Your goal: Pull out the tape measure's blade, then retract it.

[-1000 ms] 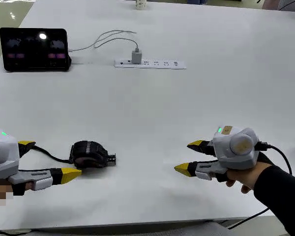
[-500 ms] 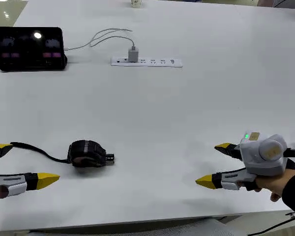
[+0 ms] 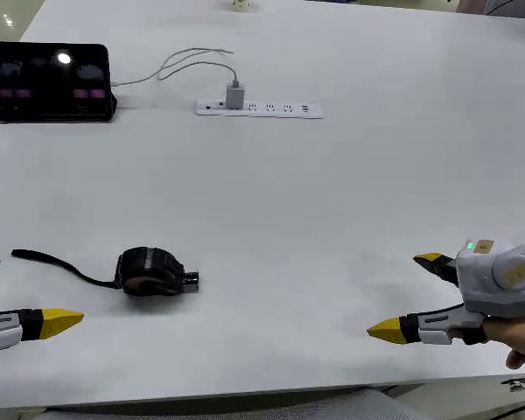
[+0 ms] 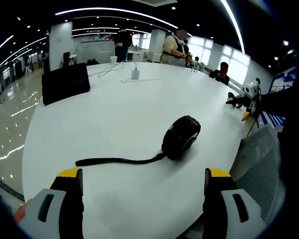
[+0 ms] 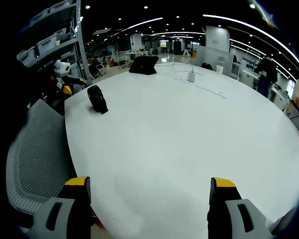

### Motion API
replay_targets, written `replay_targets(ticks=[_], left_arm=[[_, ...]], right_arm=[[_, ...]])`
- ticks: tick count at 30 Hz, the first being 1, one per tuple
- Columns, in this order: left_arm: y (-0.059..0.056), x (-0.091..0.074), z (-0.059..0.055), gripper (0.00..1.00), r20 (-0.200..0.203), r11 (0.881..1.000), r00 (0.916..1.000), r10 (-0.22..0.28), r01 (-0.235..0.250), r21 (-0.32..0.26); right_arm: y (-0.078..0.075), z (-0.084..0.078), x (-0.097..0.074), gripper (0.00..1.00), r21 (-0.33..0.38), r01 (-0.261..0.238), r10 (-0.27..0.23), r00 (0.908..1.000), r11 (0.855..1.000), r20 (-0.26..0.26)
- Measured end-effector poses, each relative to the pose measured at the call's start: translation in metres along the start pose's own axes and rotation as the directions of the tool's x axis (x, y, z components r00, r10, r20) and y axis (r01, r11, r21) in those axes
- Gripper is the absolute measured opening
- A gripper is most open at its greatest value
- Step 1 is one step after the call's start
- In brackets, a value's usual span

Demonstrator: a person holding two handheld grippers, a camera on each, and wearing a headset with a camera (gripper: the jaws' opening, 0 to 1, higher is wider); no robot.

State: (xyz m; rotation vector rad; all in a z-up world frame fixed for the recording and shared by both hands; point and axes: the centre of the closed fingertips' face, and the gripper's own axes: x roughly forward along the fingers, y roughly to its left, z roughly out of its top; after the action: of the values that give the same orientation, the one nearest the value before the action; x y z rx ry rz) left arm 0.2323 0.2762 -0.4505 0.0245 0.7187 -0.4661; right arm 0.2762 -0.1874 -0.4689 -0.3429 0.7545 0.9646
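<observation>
The black tape measure (image 3: 149,271) lies on the white table (image 3: 289,201) at the front left, its blade in and its black strap (image 3: 52,261) trailing to the left. My left gripper (image 3: 31,290) is open and empty at the left edge, a hand's width short of the case. In the left gripper view the tape measure (image 4: 181,138) and strap (image 4: 114,161) lie ahead of the open left gripper (image 4: 143,177). My right gripper (image 3: 401,295) is open and empty at the front right, far from the case. The right gripper view has the tape measure (image 5: 96,98) far off beyond the open right gripper (image 5: 149,182).
A dark tablet (image 3: 51,80) stands at the back left. A white power strip (image 3: 258,108) with a charger (image 3: 235,93) and cables lies at the back middle. A grey mesh chair (image 5: 35,164) sits by the table's front edge. People stand beyond the far side.
Both grippers have drawn apart: the left one moved left, away from the tape measure, and the right one moved right and nearer the front edge. The tape measure stays put.
</observation>
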Motion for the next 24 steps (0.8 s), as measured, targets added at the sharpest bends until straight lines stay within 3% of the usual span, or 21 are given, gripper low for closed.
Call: replay_targets(ticks=[5, 12, 24], left_arm=[[0.001, -0.004, -0.004, 0.99, -0.018, 1.000, 0.9997, -0.019, 0.019, -0.012], [0.005, -0.006, -0.002, 0.99, -0.024, 1.000, 0.9995, -0.021, 0.021, -0.010], [0.004, -0.008, -0.005, 0.99, -0.035, 1.000, 0.9992, -0.019, 0.020, 0.023]], right_arm=[[0.002, -0.002, -0.004, 0.99, -0.010, 0.004, -0.004, 1.0000, 1.000, 0.007], [0.008, -0.003, -0.007, 0.99, -0.016, 0.003, -0.003, 0.9999, 1.000, 0.014], [0.009, 0.006, -0.003, 0.99, -0.039, -0.006, 0.006, 0.9998, 0.999, 0.018]])
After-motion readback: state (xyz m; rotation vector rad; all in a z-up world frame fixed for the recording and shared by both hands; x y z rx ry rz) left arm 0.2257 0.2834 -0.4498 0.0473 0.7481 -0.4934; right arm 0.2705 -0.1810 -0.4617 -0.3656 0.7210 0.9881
